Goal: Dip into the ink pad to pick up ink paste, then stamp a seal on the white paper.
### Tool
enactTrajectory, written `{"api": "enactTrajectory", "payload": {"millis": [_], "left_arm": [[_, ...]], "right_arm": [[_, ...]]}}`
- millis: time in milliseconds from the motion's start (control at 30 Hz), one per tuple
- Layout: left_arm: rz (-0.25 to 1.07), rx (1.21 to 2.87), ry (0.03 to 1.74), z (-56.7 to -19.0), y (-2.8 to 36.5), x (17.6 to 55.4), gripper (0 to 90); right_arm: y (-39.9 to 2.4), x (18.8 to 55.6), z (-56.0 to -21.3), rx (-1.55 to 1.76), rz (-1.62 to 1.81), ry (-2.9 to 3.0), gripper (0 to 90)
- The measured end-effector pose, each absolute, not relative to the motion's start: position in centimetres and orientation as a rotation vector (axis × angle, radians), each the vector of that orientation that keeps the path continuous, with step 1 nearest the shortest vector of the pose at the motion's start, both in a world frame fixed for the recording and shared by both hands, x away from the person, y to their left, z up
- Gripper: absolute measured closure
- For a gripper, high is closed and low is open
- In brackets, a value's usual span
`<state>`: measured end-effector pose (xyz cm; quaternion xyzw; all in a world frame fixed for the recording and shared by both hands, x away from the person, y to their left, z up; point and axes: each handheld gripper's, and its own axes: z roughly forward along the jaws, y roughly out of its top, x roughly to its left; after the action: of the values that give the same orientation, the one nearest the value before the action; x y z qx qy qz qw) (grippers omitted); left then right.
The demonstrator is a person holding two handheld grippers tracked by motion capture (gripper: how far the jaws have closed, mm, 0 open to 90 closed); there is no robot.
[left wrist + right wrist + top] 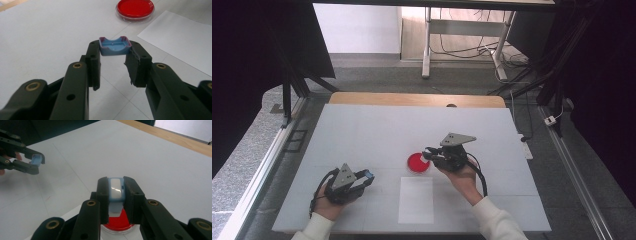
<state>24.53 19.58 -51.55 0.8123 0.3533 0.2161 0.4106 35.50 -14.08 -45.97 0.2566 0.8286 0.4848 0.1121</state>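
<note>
- Red medium fills a shallow round dish (pixel 417 162) that is seen resting on the white counter (pixel 362 135), near its middle, just beyond a white paper sheet (pixel 416 199).
- A small blue cap (pixel 115 46), open side up and with a pinkish rim, is clamped between the tips of the left gripper (pixel 362 178); it is held low over the counter at the person's left, well apart from the dish.
- A pale blue piece with a white window (pixel 116 188) is clamped upright in the right gripper (pixel 430 154), whose jaws are closed on its two sides. In the right gripper view it hangs directly above the near edge of the dish, with a translucent tab pointing down toward the red surface.
- Whether that tab touches the red medium cannot be told from the pictures.
- Judged from this layout, the two blue parts have already been separated and picked up, one in each gripper, and the body has been brought to the dish.
- What appears left: the work at the dish itself, then the two parts being brought together again, since the cap is parked far to the side.
- The paper sheet lies bare, so nothing has been set down on it yet.
</note>
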Motion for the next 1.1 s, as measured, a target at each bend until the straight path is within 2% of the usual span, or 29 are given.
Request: {"api": "enactTrajectory", "payload": {"millis": [1100], "left_arm": [[0.544,2.048,0.888,-51.6,19.6,24.6,64.9]], "right_arm": [[-16.1,33.0,-45.9,0.738,1.431,2.482,74.9]]}}
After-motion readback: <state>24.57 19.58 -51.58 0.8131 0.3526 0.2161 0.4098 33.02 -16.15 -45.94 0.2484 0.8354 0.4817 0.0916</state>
